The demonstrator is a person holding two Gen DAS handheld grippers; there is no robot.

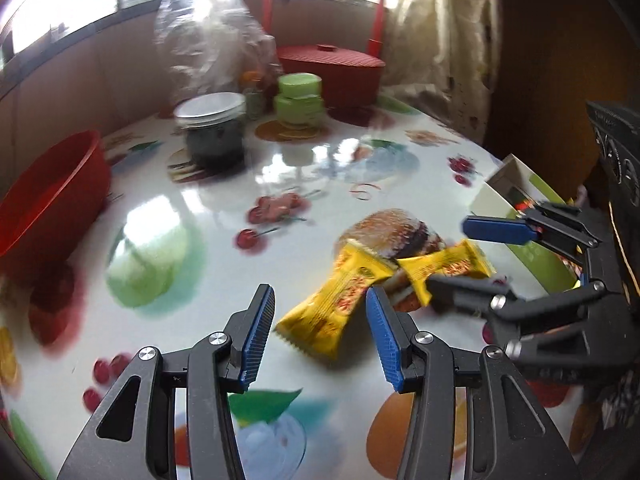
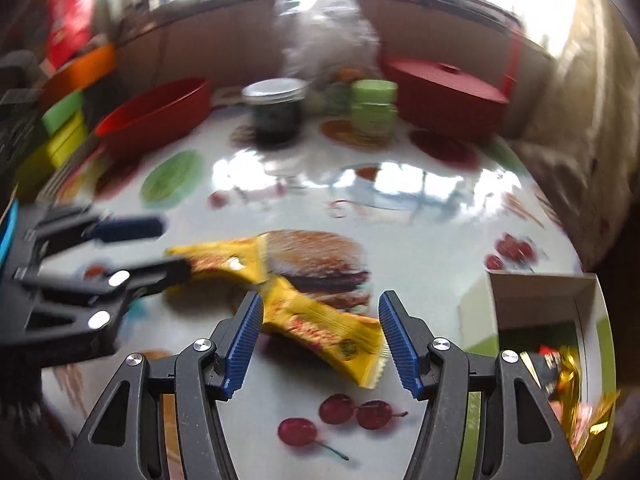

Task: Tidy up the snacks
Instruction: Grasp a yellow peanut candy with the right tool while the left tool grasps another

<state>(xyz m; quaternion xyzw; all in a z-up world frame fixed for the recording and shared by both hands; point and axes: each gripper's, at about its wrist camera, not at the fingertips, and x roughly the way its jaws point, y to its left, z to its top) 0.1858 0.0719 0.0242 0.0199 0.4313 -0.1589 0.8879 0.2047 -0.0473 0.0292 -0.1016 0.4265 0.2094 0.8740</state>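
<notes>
- Blue-padded left gripper (image 1: pixel 320 338) stands released, nothing pressed between its pads — one yellow snack packet (image 1: pixel 334 312) lies on the table just ahead, in the gap's line, long axis slanting from near-left to far-right.
- Right gripper (image 2: pixel 320 336) is likewise spread and empty; the second yellow snack packet (image 2: pixel 324 332) lies just beyond its tips, slanting from far-left to near-right.
- Each hand is nearer its own packet — the two wrappers meet end to end over the printed burger.
- Nearby at the right sits the open snack box (image 2: pixel 536 300), already holding wrappers.
- Farther off: red bowl (image 1: pixel 48 196), dark jar (image 1: pixel 214 132).
</notes>
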